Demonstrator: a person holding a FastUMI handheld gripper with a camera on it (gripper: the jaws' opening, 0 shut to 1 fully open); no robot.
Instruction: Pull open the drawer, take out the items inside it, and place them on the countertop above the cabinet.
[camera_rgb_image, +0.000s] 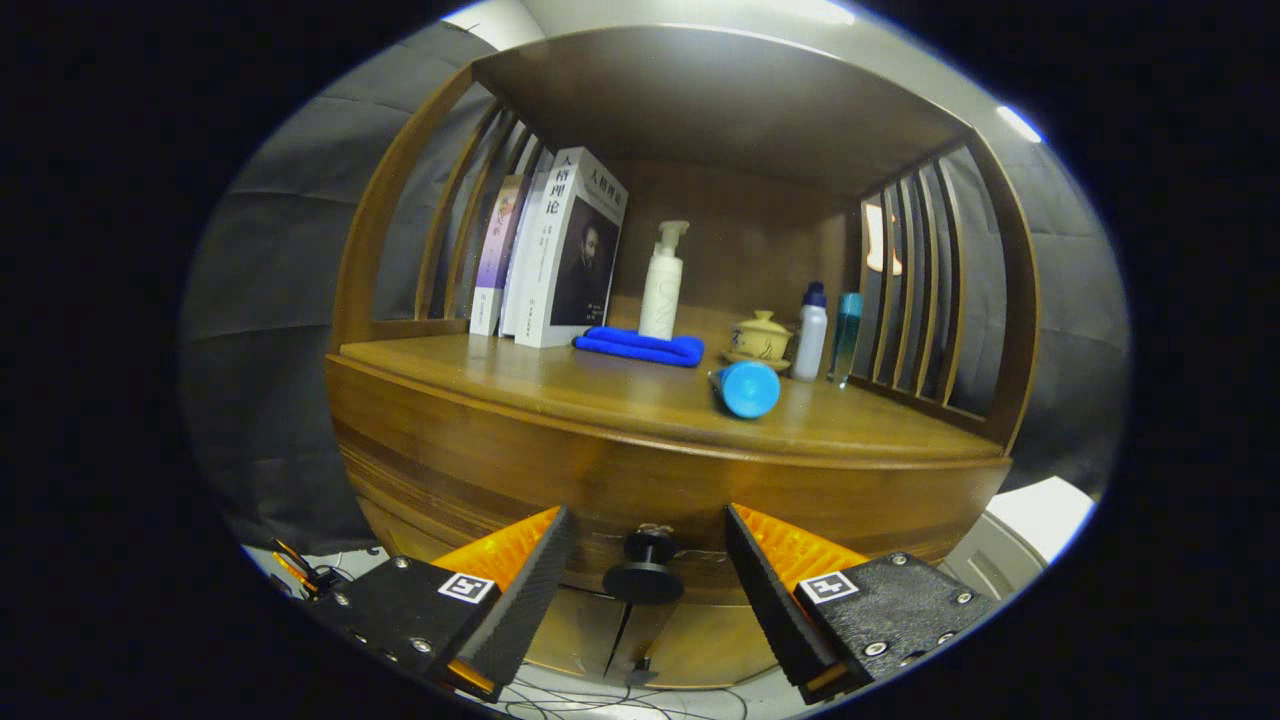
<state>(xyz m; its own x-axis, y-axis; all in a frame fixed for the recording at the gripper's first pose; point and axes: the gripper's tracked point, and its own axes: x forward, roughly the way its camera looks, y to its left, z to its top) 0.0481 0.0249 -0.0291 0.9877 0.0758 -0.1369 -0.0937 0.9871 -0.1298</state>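
The gripper (648, 585) stands wide open, its two fingers spread well apart and pressing on nothing. Between the fingers, level with their tips, sits the drawer knob (644, 572): a small dark round knob with a narrow neck and a wider disc facing the camera. It touches neither finger; there is clear space on both sides.

The knob is fixed to the drawer front (620, 480), a wide band of warm brown wood with visible grain that curves across just beyond the fingertips. The drawer is closed, flush with the cabinet (690, 640), whose lower doors show below the knob between the fingers.

Above the drawer front and further ahead lies the countertop (560, 385), smooth brown wood under a wooden hutch with slatted sides. Nearest on it, ahead and slightly toward the right finger, a blue cylinder (746, 388) lies on its side. Beyond that, a folded blue cloth (640, 346) lies flat, with a white pump bottle (662, 282) standing just behind it. Toward the left finger's side, several books (560, 262) lean upright; the front one has a white cover with large Chinese characters and a dark portrait, the smaller print too fine to read. On the right finger's side stand a small lidded ceramic cup (762, 338), a white bottle with a dark cap (811, 332) and a teal bottle (846, 335).
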